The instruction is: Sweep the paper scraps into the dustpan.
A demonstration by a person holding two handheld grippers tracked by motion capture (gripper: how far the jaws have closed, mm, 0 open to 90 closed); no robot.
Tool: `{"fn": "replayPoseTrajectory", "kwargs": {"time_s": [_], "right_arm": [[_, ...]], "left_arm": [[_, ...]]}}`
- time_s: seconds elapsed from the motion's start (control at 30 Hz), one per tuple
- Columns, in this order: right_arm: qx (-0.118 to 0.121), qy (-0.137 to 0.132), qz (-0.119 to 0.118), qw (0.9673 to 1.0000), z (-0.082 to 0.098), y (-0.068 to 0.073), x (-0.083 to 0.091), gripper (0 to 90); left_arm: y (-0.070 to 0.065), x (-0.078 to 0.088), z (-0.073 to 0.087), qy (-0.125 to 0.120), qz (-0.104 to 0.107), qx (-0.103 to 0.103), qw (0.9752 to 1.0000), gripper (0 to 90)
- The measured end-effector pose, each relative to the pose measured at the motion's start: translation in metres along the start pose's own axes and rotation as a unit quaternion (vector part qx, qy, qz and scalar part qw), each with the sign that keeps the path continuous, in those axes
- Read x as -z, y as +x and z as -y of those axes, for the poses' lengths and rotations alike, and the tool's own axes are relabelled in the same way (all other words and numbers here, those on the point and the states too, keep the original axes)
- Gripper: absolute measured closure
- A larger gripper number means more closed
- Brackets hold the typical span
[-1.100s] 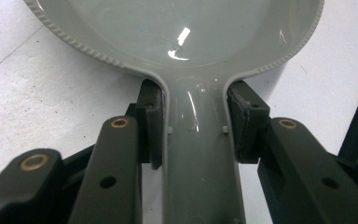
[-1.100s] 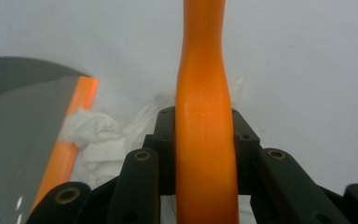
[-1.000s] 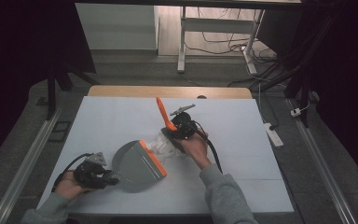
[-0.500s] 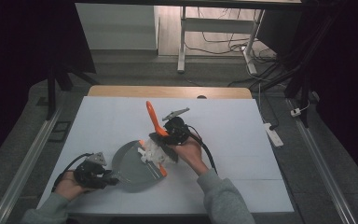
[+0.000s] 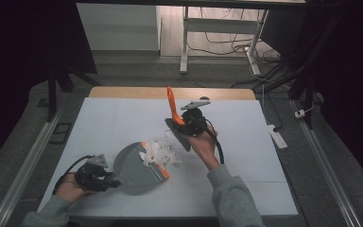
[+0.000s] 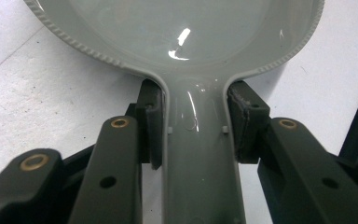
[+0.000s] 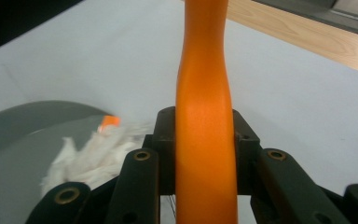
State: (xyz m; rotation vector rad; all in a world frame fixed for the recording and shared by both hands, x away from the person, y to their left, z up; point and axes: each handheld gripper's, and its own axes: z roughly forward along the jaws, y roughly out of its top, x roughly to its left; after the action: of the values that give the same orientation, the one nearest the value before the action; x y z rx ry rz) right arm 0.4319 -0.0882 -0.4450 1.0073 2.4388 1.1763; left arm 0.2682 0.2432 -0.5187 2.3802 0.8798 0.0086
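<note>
Left gripper [image 5: 105, 178], lower left, clamps grey dustpan [image 5: 134, 165] handle; right gripper [image 5: 187, 124], centre frame, raised, grips orange brush handle [image 5: 172, 105]. No legible markings.

High view: fixed above the near edge of the table [image 5: 123, 118], looking forward and down, far off. Left gripper view: very close, along its jaws onto the grey dustpan [image 6: 200, 154]. Right gripper view: close along the orange handle [image 7: 204, 140]. All share the dustpan and, apparently, the white scraps [image 7: 93, 154].

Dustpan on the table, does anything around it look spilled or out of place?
Yes: shredded white paper is heaped at the dustpan lip, some on the table rather than inside the pan. Nothing looks damaged.
</note>
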Motion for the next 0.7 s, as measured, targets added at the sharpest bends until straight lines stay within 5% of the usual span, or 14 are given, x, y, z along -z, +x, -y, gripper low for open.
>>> {"fn": "replayPoseTrajectory", "kwargs": {"time_s": [0.7], "right_arm": [[0.009,0.072,0.049,0.9962,-0.015,-0.031,-0.050,70.6]], "left_arm": [[0.000,0.000,0.000,-0.001,0.001,0.000,1.0000,61.4]]}}
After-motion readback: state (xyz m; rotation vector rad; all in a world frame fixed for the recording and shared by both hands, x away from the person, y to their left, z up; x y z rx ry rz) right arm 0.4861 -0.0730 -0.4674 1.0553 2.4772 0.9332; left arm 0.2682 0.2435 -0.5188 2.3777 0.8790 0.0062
